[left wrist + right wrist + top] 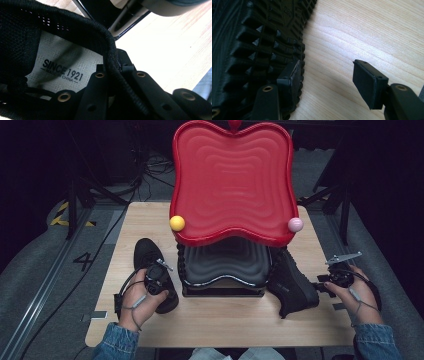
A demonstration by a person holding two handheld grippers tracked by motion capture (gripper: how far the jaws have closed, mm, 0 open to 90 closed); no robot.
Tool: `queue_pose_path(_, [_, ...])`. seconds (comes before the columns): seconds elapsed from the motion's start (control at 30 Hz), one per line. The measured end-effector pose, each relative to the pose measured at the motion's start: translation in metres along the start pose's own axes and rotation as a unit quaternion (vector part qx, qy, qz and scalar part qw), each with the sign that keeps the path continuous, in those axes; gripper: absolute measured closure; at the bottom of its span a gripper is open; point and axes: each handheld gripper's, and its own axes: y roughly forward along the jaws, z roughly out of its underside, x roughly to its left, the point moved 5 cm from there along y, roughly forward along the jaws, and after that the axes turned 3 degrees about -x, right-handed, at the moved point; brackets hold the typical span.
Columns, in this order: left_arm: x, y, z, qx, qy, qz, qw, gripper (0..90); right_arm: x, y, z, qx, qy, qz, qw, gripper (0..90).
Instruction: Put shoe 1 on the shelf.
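A black shoe [145, 251] stands on the wooden table [215, 320], left of an open case. My left gripper [161, 279] sits on top of it. In the left gripper view that gripper [113, 72] is shut on the shoe's padded collar [110, 55], one jaw inside over the insole [62, 67] printed "SINCE 1921", the other outside. A second black shoe [292, 285] lies on its side right of the case. My right gripper [322, 282] is beside it. In the right gripper view that gripper [328, 75] stands open, with one jaw against the treaded sole [257, 37] and bare wood between the jaws.
An apple-shaped case stands mid-table, its red lid [232, 180] raised over the black base [225, 265]. A yellow ball [177, 223] and a pink ball [295, 224] sit at the lid's lower corners. Cables and stand legs lie on the floor behind the table.
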Motion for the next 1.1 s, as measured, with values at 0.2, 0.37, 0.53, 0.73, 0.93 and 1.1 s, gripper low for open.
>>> queue_pose_path(0.2, [-0.001,-0.012,-0.003,0.000,0.008,0.006,1.0000,88.2,0.001,-0.002,0.002,-0.003,0.001,0.004,1.0000,40.3])
queue_pose_path(0.37, [-0.009,-0.029,-0.005,-0.004,0.015,0.035,0.9993,88.1,0.001,-0.004,0.002,-0.005,0.001,0.003,1.0000,40.3])
queue_pose_path(0.53, [-0.012,-0.044,-0.006,0.002,0.025,0.017,0.9995,88.1,0.001,-0.003,0.002,-0.004,-0.001,0.001,1.0000,40.3])
queue_pose_path(0.73, [-0.019,-0.067,-0.012,0.005,0.038,0.004,0.9993,88.1,0.002,-0.002,0.002,-0.001,-0.002,0.002,1.0000,40.2])
queue_pose_path(0.93, [-0.027,-0.093,-0.022,0.012,0.051,0.000,0.9986,88.0,0.000,-0.004,0.003,-0.004,0.001,0.002,1.0000,40.2])
queue_pose_path(1.1, [-0.033,-0.113,-0.029,0.008,0.058,0.001,0.9983,88.0,-0.003,-0.006,0.005,-0.005,0.004,0.003,1.0000,40.2])
